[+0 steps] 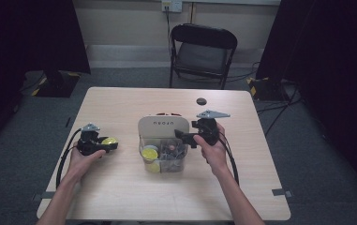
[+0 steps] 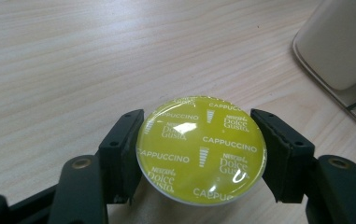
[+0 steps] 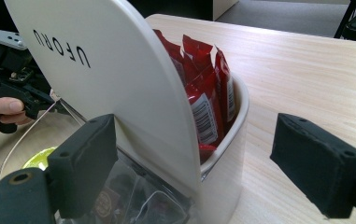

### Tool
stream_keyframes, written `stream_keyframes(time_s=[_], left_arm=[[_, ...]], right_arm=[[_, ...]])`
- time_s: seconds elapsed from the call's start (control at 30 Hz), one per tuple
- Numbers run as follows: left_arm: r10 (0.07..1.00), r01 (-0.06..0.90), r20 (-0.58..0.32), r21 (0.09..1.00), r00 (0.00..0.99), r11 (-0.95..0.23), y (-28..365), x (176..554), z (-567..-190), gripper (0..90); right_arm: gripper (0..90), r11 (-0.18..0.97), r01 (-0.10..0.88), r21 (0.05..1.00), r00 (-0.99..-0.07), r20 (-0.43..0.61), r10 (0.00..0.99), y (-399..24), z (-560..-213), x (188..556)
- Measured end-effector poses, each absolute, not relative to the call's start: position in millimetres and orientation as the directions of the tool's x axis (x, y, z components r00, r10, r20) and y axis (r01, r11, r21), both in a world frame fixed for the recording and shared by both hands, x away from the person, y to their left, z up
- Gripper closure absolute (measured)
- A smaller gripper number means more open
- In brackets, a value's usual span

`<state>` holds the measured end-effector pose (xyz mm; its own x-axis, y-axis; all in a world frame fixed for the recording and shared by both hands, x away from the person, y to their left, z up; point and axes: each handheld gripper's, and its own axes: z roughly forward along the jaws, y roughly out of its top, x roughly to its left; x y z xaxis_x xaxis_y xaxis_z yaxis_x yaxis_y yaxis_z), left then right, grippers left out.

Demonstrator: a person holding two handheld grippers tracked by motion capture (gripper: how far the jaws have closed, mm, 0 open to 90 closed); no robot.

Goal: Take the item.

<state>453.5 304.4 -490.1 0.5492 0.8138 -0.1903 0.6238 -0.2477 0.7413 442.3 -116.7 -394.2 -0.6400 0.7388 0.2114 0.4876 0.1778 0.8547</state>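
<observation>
A lime-green Cappuccino coffee capsule [image 2: 201,149] lies foil side up between the pads of my left gripper [image 2: 202,156], which is shut on it just above the wood. In the high view that left gripper [image 1: 111,144] and its capsule [image 1: 109,140] are left of the white organiser box [image 1: 159,124]. My right gripper [image 1: 182,136] is at the box's right side. Its jaws stand open in the right gripper view, and the right gripper [image 3: 203,170] straddles the box's white wall [image 3: 133,88] without pressing on it. Red sachets [image 3: 208,93] stand in the rear compartment.
The box's clear front compartment [image 1: 167,157] holds several capsules, one of them lime-green [image 1: 149,153]. A small black disc [image 1: 201,101] lies near the table's far edge. A black folding chair [image 1: 203,51] stands beyond the table [image 1: 120,187].
</observation>
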Motion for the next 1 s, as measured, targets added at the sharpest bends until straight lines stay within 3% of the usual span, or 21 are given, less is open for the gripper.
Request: stream_keyframes(time_s=[0.17,0.37,0.8,1.0], left_arm=[[0.819,0.625,-0.191,0.743,0.541,-0.240,303,453,-490,37.2],[0.817,0.624,-0.202,0.747,0.540,-0.228,303,452,-488,25.5],[0.832,0.623,-0.176,0.746,0.527,-0.237,310,430,-480,21.7],[0.832,0.612,-0.164,0.753,0.530,-0.241,314,415,-475,21.7]], right_arm=[[14.1,0.178,0.486,0.856,-0.641,0.210,0.738,-116,-394,442],[14.3,0.182,0.486,0.855,-0.643,0.209,0.737,-115,-393,443],[14.4,0.185,0.488,0.853,-0.654,0.217,0.724,-114,-394,443],[23.4,0.155,0.492,0.856,-0.661,0.252,0.706,-115,-392,443]])
